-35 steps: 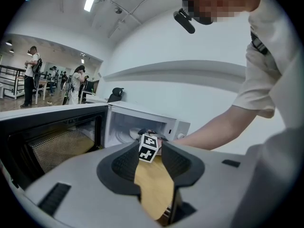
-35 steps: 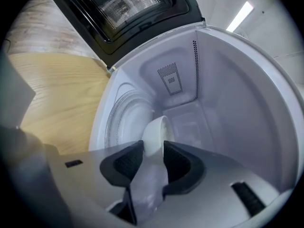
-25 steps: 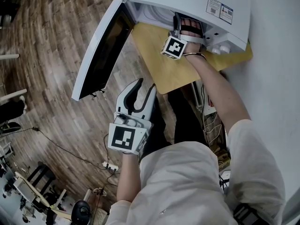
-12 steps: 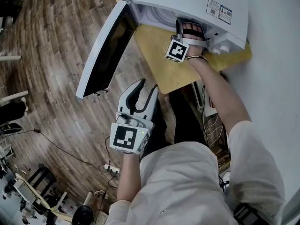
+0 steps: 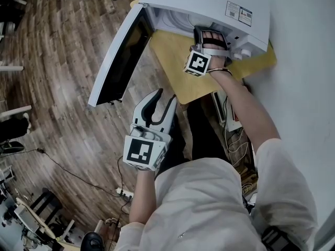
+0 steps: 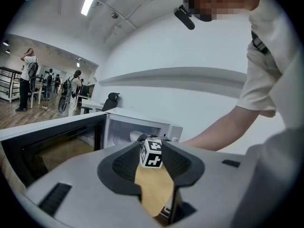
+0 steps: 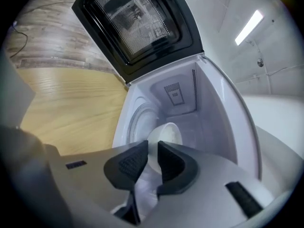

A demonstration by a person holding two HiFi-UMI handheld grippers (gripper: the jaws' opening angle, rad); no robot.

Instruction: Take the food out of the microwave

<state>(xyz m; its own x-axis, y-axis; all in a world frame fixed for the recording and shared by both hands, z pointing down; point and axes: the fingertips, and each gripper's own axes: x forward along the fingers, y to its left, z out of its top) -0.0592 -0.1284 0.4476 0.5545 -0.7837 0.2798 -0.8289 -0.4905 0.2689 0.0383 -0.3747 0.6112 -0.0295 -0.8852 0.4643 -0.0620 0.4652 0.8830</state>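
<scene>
The white microwave (image 5: 209, 4) stands on a wooden table (image 5: 178, 51) with its door (image 5: 123, 51) swung wide open. My right gripper (image 5: 209, 35) reaches into the cavity, its fingertips hidden under the top in the head view. In the right gripper view a white bowl (image 7: 168, 134) stands over the glass turntable (image 7: 140, 120). The right gripper (image 7: 153, 158) has just been closing, and its pads now pinch the bowl's near rim. My left gripper (image 5: 159, 101) hangs open and empty in front of the table, pointing at the microwave (image 6: 142, 127).
The open door (image 7: 137, 18) juts out over the wooden floor (image 5: 57, 61) to the left of the cavity. A white wall surface (image 5: 303, 61) runs along the right. Cables lie on the floor under the table edge.
The right hand and its marker cube have drawn back slightly from the microwave mouth toward me. The left gripper has stayed in place.
</scene>
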